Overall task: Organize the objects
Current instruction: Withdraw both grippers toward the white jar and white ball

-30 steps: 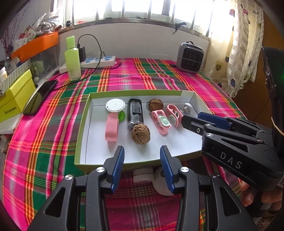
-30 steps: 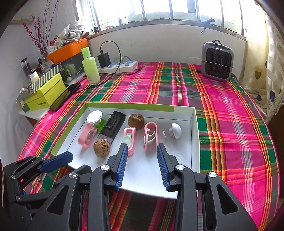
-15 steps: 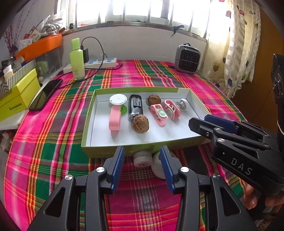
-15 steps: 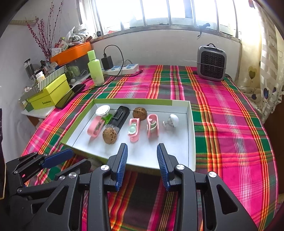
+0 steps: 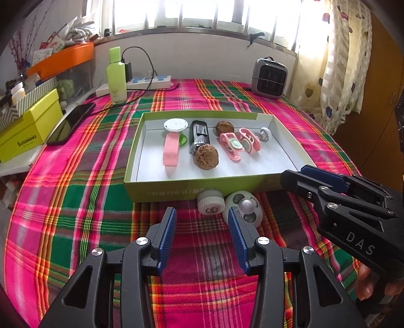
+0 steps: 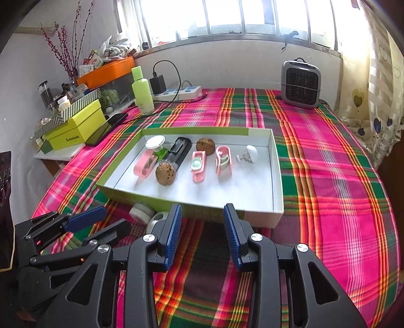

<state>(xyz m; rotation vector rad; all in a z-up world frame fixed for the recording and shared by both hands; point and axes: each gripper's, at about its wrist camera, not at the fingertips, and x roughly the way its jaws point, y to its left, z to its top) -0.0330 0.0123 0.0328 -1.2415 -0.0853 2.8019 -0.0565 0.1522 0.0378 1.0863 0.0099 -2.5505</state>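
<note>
A plaid-clothed table [image 5: 83, 181] under a bright window bore the green tray [image 5: 192, 193], small items lined inside as if already sorted; two white pieces [image 5: 227, 205] lay outside against its near wall, likely next. Left gripper [image 5: 200, 238] and right gripper [image 6: 202, 236] hovered spread, empty

Bright backlight from blown-out window [image 6: 252, 15], soft shadows on tablecloth [image 6: 328, 151], sharp focus, fisheye-bent dark corners
</note>
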